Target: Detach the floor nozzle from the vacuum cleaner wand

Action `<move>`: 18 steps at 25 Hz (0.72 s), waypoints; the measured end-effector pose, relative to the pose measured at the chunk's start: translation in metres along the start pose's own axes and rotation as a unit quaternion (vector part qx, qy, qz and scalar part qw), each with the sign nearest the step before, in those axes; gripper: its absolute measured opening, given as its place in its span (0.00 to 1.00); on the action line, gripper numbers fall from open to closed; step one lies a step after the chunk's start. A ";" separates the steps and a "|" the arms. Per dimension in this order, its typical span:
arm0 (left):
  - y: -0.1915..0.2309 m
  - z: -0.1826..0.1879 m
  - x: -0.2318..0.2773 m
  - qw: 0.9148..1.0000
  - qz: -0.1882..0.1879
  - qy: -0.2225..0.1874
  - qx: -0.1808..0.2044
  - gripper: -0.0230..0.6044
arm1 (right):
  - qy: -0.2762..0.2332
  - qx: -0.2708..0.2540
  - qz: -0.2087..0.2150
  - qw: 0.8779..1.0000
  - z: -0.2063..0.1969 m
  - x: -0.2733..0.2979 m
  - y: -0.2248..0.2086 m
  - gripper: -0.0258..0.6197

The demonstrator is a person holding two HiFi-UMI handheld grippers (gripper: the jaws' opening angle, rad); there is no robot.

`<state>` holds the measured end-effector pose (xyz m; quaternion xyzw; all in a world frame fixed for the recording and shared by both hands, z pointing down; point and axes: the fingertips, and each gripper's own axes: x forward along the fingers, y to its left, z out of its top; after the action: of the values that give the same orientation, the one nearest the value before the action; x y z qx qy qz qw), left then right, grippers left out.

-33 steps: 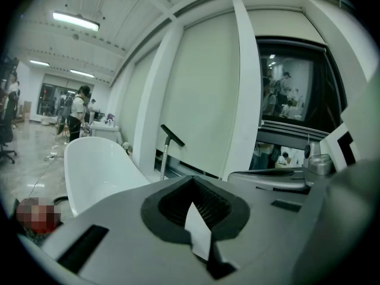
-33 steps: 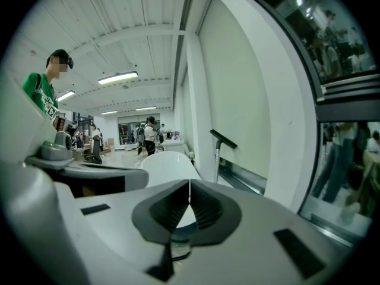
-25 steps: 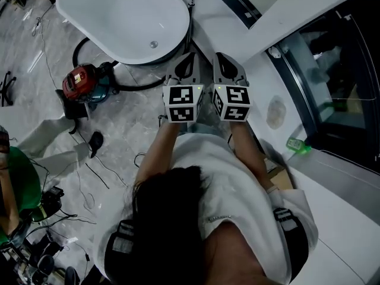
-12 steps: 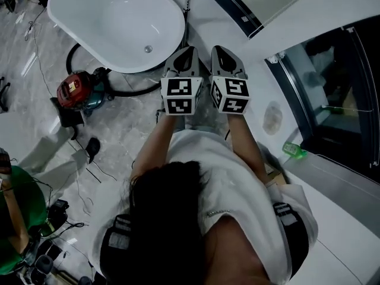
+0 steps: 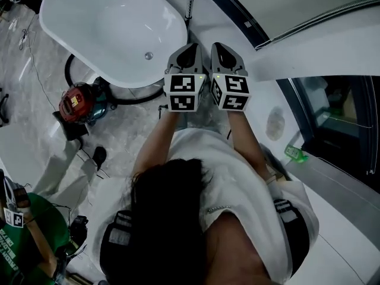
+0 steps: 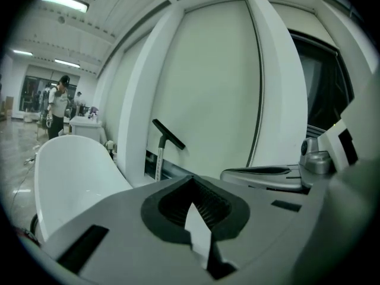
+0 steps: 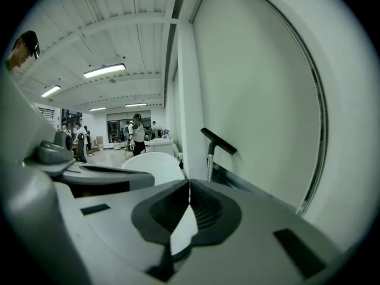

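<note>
— How do the arms sit?
— Both reach forward from the shoulders. The left forearm and right forearm are bare and nearly parallel, drawing slightly together toward the wrists.
— And the grippers?
— The left gripper and right gripper are just beside each other, and their marker cubes are level. Both point ahead, tilted a little downward.
— Jaws?
— In the left gripper view they meet along one line with nothing between them. The right gripper view shows the same: pressed together and empty.
— The hands?
— They are hidden beneath the cubes. The wrists seem straight, though I can't be sure.
</note>
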<state>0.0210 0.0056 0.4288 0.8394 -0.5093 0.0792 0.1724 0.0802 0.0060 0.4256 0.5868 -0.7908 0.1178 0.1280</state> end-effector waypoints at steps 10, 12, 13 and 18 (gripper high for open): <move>0.052 0.027 0.045 1.000 -0.015 -0.002 -0.011 0.04 | 0.006 -0.005 -0.030 1.000 0.023 0.061 0.000 0.06; 0.057 0.033 0.054 1.000 -0.023 -0.001 0.002 0.04 | 0.004 0.002 -0.034 0.999 0.026 0.073 0.000 0.06; 0.061 0.037 0.058 1.000 -0.026 -0.001 0.008 0.04 | 0.002 0.005 -0.035 0.999 0.028 0.079 0.001 0.06; 0.076 0.049 0.078 0.999 -0.034 0.000 0.006 0.04 | -0.004 0.004 -0.045 0.999 0.041 0.098 0.000 0.06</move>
<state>-0.0119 -0.1094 0.4238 0.8573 -0.4800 0.0764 0.1694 0.0501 -0.0958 0.4204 0.6228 -0.7637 0.1123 0.1277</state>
